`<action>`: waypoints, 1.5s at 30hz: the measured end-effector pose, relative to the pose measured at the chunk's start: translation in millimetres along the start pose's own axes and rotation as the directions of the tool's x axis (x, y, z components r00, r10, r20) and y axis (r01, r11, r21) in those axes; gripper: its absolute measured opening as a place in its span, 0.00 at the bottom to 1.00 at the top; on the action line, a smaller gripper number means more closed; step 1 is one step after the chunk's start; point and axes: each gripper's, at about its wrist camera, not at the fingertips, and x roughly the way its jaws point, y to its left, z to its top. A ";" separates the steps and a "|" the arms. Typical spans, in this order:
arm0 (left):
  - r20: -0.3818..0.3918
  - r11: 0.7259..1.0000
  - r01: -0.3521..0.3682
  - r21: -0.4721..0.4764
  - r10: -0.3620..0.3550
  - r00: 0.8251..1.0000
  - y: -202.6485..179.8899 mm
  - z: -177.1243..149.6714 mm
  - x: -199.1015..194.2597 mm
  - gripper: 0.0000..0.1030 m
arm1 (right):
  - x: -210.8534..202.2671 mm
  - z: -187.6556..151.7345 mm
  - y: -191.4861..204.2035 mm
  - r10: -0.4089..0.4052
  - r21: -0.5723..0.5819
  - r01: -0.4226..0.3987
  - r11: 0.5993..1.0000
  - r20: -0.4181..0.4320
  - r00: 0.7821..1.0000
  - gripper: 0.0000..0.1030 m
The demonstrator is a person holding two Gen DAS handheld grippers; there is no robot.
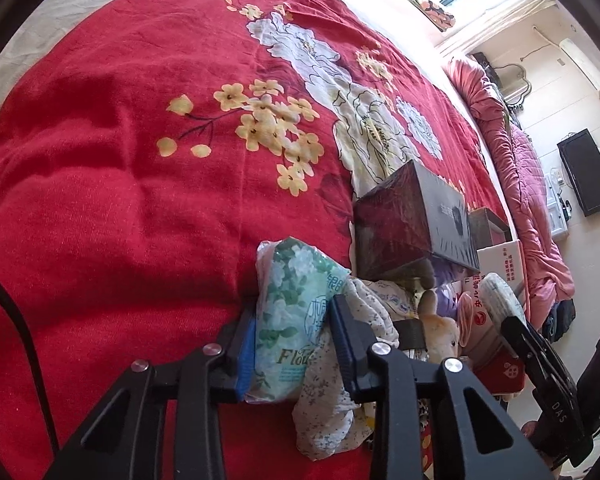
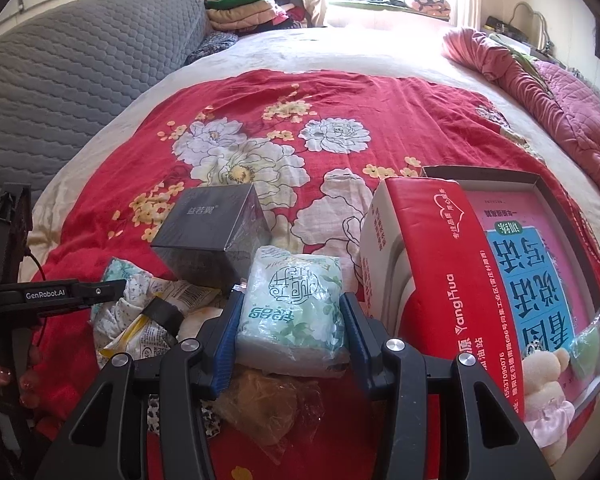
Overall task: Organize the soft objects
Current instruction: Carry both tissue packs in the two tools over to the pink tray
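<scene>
My left gripper is shut on a green floral tissue pack at the near edge of the red flowered bedspread. A floral cloth hangs beside its right finger. My right gripper is shut on a second green tissue pack, held above a pile of soft things. In the left wrist view the right gripper shows at the right with its tissue pack. In the right wrist view the left gripper reaches in from the left over a snack bag.
A red carton lies open on the right with a plush toy inside. A black box stands behind the pile. A crumpled brown bag lies below my right gripper. A pink quilt runs along the bed's right side.
</scene>
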 end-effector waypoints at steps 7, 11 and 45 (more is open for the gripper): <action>0.045 1.000 -0.026 0.009 0.025 0.999 -5.1 -4.8 -15.8 0.25 | -8.2 2.5 2.9 0.017 -0.009 -0.017 1.000 0.024 1.000 0.48; 0.068 0.998 -0.057 0.033 0.054 0.996 -13.0 -5.6 -29.1 0.24 | -14.2 3.9 2.6 0.031 -0.002 -0.031 1.000 0.035 0.999 0.48; 0.098 0.972 -0.026 0.233 0.003 0.995 -138.7 -45.2 -87.0 0.24 | -126.6 -7.6 -65.8 0.008 0.152 -0.034 0.988 0.169 0.986 0.48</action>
